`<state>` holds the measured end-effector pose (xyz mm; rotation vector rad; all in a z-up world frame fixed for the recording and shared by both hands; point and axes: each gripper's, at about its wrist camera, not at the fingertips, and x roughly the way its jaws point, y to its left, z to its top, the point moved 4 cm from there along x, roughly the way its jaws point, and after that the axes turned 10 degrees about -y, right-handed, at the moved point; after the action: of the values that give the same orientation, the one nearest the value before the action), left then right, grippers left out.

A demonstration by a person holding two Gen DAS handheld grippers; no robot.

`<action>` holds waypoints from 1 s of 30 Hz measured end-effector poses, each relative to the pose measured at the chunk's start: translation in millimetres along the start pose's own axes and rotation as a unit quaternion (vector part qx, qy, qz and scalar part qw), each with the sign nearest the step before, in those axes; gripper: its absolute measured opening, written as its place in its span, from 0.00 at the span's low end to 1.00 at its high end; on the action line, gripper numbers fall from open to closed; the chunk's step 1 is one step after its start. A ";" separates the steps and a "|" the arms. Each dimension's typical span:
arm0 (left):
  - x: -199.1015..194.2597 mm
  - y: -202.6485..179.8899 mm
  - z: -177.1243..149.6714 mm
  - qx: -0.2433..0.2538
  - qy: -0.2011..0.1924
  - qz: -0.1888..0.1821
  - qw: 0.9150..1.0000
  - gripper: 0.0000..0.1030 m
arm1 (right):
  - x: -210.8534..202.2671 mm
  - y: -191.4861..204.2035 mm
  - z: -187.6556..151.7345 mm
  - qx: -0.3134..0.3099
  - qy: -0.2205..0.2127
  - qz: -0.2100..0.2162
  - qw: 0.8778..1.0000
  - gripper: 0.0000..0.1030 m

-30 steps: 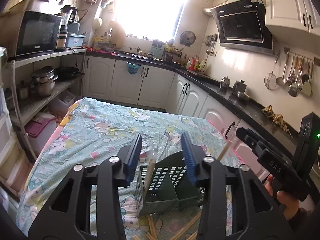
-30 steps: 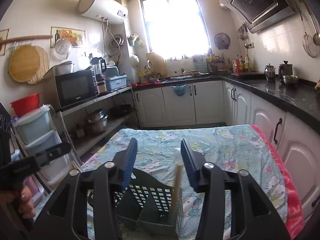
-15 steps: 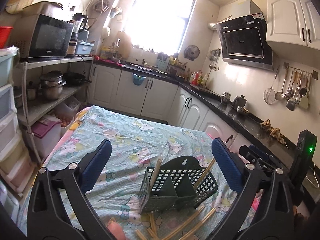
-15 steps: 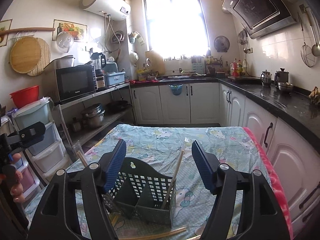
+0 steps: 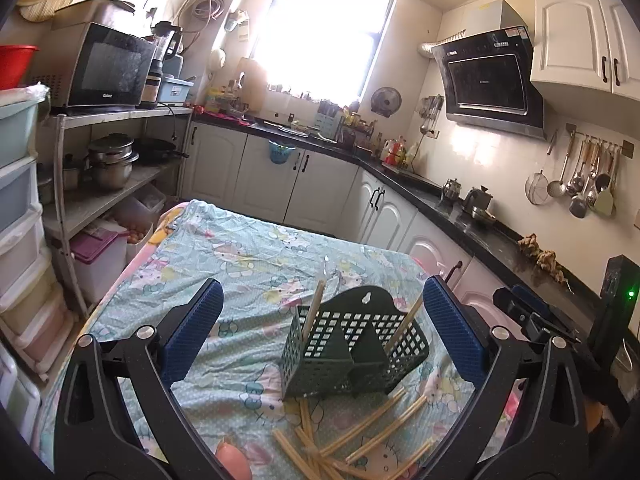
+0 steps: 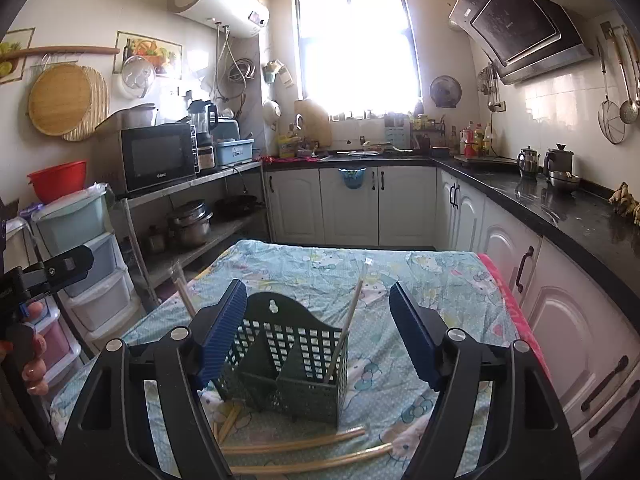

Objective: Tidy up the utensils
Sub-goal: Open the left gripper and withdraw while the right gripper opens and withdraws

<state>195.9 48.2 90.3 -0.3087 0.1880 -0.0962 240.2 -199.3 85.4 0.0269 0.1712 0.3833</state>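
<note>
Left gripper (image 5: 322, 340) stands fully spread, gripping nothing; right gripper (image 6: 318, 336) is opening, likewise empty. Ahead of both, between the pads, sits the green basket (image 5: 352, 356) holding two upright chopsticks (image 6: 346, 328). Loose chopsticks (image 5: 360, 436) lie nearer, below the pads.

A dark green slotted utensil basket (image 5: 352, 354) is seen on a cartoon-print tablecloth (image 5: 248, 264), framed between the wide-open blue pads of the left gripper (image 5: 322, 334). One chopstick (image 5: 313, 312) is stood in each end compartment; loose chopsticks (image 5: 360, 436) are scattered in front.
</note>
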 end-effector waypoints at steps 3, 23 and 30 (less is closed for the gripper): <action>-4.7 2.1 -4.8 0.000 0.004 0.000 1.000 0.90 | -6.8 2.2 -4.9 -0.004 0.005 0.000 1.000 0.70; -11.5 9.2 -56.3 0.011 0.064 0.011 0.998 0.90 | -18.6 12.6 -50.6 -0.020 0.060 0.006 0.998 0.70; -8.6 3.5 -73.7 0.025 0.085 0.009 0.996 0.90 | -15.9 9.3 -70.0 -0.016 0.089 -0.001 0.996 0.71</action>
<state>173.1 31.1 21.8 -0.2499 0.3557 -0.1099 210.3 -197.1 19.6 -0.0398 0.3404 0.3866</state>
